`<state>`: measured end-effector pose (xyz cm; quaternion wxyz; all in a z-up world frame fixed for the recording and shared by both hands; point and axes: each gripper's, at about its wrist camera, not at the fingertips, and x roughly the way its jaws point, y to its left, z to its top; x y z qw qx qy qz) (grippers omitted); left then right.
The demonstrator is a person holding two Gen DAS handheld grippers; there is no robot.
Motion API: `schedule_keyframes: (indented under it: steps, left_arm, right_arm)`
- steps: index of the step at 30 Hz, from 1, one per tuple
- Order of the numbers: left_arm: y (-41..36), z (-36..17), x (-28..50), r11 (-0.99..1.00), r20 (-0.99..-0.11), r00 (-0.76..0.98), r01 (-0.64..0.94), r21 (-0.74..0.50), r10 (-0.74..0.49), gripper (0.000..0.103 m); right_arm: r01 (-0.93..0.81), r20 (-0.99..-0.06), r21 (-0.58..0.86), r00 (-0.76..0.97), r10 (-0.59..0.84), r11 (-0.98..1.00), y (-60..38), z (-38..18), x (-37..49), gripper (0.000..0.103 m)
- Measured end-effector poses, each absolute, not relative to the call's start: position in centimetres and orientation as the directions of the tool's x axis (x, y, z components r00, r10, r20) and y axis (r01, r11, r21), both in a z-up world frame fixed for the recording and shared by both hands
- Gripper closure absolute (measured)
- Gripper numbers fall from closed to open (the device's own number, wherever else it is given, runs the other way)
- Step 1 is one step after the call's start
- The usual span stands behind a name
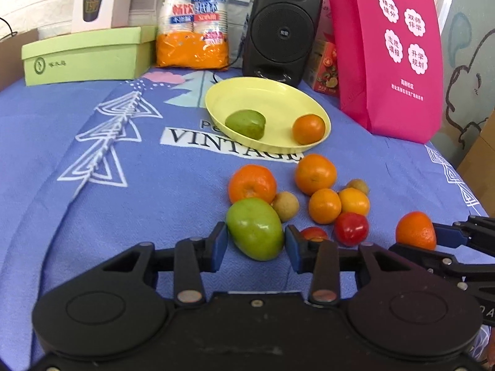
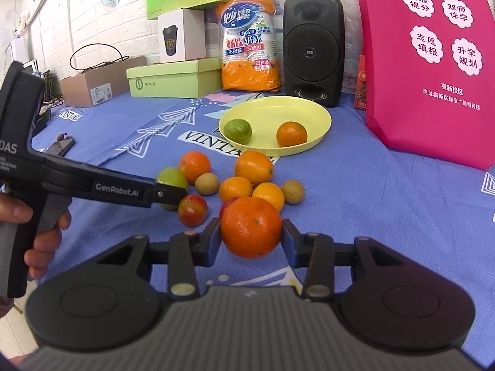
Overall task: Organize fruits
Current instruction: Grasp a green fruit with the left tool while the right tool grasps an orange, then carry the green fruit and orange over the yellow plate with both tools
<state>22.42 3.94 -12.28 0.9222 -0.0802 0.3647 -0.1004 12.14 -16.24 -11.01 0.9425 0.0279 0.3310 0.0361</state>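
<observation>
left wrist view looks over the left gripper (image 1: 256,241), whose blue-padded fingers (image 1: 221,241) flank a large green mango-shaped fruit (image 1: 255,228) lying on the blue printed cloth of the bench (image 1: 92,216). the left pad touches the fruit's side, while a thin gap seems to show at the right pad, so i judge the grasp closing in but not yet firm. the landmark for everything is the shallow pale-yellow plastic plate (image 1: 247,92) sitting in front of the black speaker (image 1: 283,27).

inside that plate lie two fruits: a smaller green fruit (image 1: 246,123) on its left half and a small orange tangerine (image 1: 308,129) on its right half. short of the plate, toward the camera, a loose cluster waits on the cloth: several more oranges, two small tan-brown round fruits and two red ones, close together and some touching.

in the right wrist view the right gripper (image 2: 251,235) is clamped on a big orange mandarin (image 2: 251,227), both pads pressed on its sides, held nearer the camera than the cluster and well short of the plate.

so the job looks early: two fruits placed, one in hand, one being taken, and roughly eight or nine left on the cloth.
</observation>
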Motion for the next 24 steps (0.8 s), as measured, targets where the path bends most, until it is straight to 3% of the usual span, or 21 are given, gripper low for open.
schedule_keyframes:
  steps: [12, 24]
  left_arm:
    - [4.8, -8.1, 23.8, 0.974, -0.629, 0.745, 0.171, -0.146, -0.225, 0.064]
    - [3.3, -7.0, 35.4, 0.981, -0.635, 0.749, 0.179, -0.081, -0.189, 0.064]
  right_arm:
    - [-0.091, -0.604, 0.02, 0.793, 0.085, 0.996, -16.0, -9.3, 14.3, 0.063]
    - [-0.123, -0.58, -0.057, 0.812, 0.067, 0.991, -18.0, -6.6, 25.1, 0.063]
